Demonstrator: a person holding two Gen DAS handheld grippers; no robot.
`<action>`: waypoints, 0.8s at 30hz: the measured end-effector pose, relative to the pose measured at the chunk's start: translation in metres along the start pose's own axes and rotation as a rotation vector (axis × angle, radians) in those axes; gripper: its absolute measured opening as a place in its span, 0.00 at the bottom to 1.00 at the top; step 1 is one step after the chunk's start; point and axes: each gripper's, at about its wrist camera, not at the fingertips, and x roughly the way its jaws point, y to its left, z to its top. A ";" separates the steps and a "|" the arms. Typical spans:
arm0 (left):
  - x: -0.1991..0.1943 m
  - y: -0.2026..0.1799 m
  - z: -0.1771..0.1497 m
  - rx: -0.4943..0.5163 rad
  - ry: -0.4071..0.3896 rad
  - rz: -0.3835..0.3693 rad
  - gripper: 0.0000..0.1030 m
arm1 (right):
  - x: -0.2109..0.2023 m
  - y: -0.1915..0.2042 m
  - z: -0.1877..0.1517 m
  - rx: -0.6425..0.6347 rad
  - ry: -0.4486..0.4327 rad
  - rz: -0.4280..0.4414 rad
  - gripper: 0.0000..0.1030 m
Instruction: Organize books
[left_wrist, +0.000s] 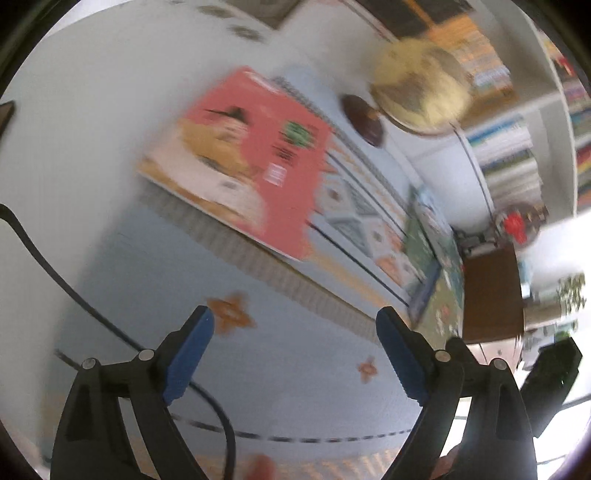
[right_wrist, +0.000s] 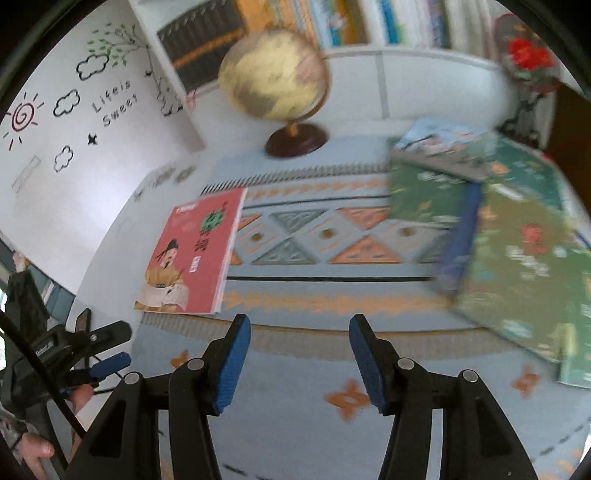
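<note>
The left tool (left_wrist: 295, 321) stood wide open with nothing between its blue pads, over a pale blue patterned rug (left_wrist: 280, 373). The right tool (right_wrist: 300, 332) was partly open and likewise held nothing. A red book (right_wrist: 192, 254) lay flat on the rug's left edge, face up, its cover showing a drawn figure in a black hat and large characters too blurred to read. Well apart to the right, several green books (right_wrist: 517, 258) lay overlapping in a loose pile, one with a blue spine; their titles were blurred. A globe (right_wrist: 275, 74) on a dark round base stood behind the rug, before a bookshelf (right_wrist: 369, 22) packed with volumes. On the white wall (right_wrist: 74, 166), beside drawn clouds and a sun, the words "Life is Sweet" could be read
</note>
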 end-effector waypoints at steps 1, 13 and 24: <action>0.001 -0.017 -0.008 0.031 -0.010 0.012 0.86 | -0.011 -0.008 -0.005 0.005 -0.008 -0.005 0.52; -0.041 -0.277 -0.138 0.753 -0.476 0.296 0.99 | -0.194 -0.142 -0.049 0.134 -0.312 -0.151 0.69; -0.004 -0.325 -0.204 0.867 -0.256 0.144 0.99 | -0.216 -0.207 -0.078 0.243 -0.293 -0.214 0.70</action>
